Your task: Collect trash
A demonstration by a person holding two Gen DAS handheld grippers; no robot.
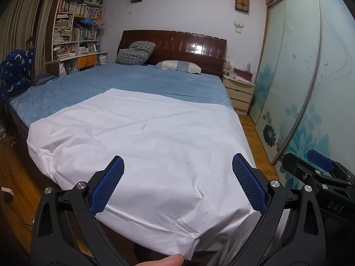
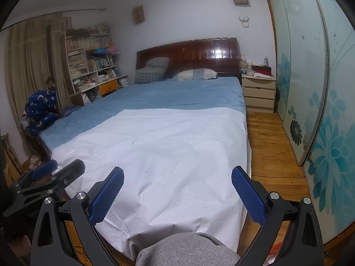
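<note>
Both grippers are held at the foot of the bed [image 1: 137, 82], pointed along it toward the headboard [image 1: 175, 44]. Left gripper [image 1: 178, 184]: jaws wide apart, nothing between the blue pads. Right gripper [image 2: 177, 190]: the same, spread wide and empty. A white sheet [image 1: 144, 137] covers the near half of the bed over the blue cover [image 2: 159, 93]; its surface is bare apart from two or three tiny dark specks, too small to identify. No piece of trash can be made out on the bed in either view. A red mesh object [image 2: 276, 251] shows at the bottom edge of the right wrist view, on the wooden floor [image 2: 270, 146] beside the person's grey-clad knee [image 2: 186, 250]; it may be a bin or basket, but too little is visible to say. Small pale scraps [image 1: 8, 141] lie on the floor at the left of the bed; what they are is unclear. The scene fits either trash already gathered off the sheet or trash lying elsewhere, out of frame, so the stage is left open. Risks, as judged: with no clear target, a jaw closing low over the bed could pinch the loose sheet and drag it off the corner, where it already hangs in folds. The two grippers sit just beside each other and could knock together on a turn. A cable [image 1: 11, 201] trails on the floor to the left and could snag a foot or a gripper reaching for the scraps.
</note>
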